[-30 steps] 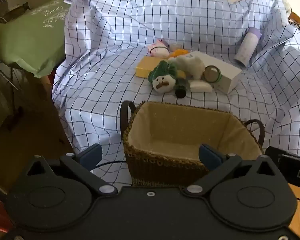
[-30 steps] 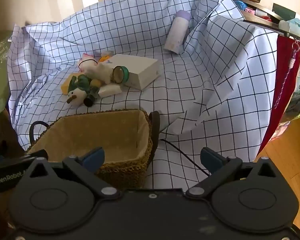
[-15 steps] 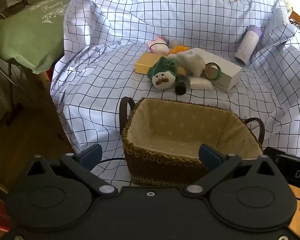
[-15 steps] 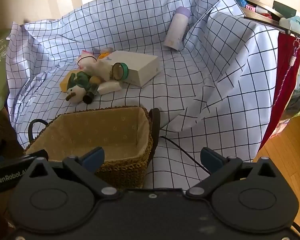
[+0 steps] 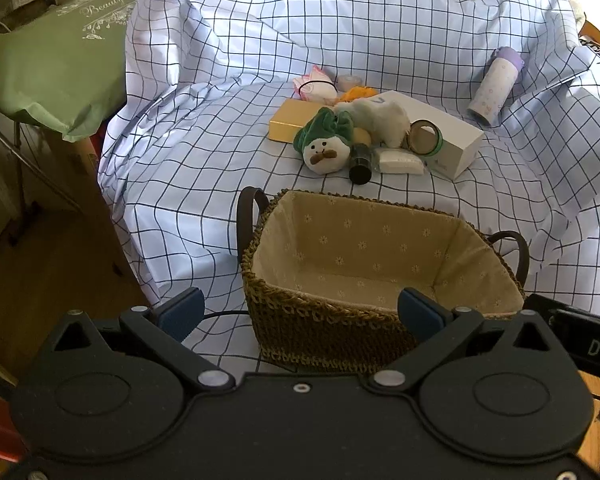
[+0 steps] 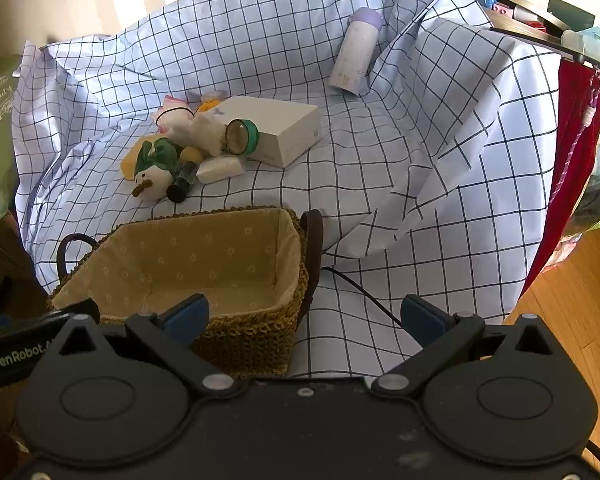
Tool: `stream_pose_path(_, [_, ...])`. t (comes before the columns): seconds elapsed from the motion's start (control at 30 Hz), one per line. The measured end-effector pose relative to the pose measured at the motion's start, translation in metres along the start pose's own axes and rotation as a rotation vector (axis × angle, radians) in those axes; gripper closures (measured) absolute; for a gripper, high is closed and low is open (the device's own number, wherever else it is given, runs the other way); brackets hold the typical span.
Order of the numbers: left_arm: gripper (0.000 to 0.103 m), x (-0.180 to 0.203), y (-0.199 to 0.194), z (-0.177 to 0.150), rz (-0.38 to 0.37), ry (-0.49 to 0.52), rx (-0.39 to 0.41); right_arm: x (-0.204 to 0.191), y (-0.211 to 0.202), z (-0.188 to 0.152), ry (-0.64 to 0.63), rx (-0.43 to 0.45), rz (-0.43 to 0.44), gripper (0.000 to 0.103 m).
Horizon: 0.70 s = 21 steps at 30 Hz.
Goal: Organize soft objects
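A woven basket with a beige floral lining stands empty at the near edge of the checked cloth. Behind it lies a heap of items: a white plush face with a green bow, a fluffy white plush, a pink soft item with a black band, and something orange. My left gripper hangs open in front of the basket's near wall. My right gripper is open too, over the basket's right end. Neither holds anything.
In the heap are also a white box, a gold box, a green tape roll, a dark bottle and a white packet. A lilac-capped bottle lies far right. A green bag is left; a black cable runs right of the basket.
Both grippers have risen and tilted slightly, so the basket's inside shows more and the heap sits a little higher in view. Nothing on the cloth has moved.
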<state>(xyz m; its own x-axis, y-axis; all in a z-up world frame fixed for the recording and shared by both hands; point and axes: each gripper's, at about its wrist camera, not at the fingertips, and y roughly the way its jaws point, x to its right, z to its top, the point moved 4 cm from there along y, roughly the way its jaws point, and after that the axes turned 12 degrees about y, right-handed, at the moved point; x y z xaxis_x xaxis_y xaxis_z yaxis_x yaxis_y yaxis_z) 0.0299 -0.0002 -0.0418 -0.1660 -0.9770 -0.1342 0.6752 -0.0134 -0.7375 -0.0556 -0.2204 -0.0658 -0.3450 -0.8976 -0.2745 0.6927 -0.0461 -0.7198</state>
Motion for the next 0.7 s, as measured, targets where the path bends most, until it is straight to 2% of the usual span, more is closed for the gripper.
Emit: stream_pose_path(0.7, [0.003,0.001,0.0018,-0.003,-0.009,-0.007,-0.013,-0.0014,0.002,-0.003,0.0,-0.01,-0.002,0.0])
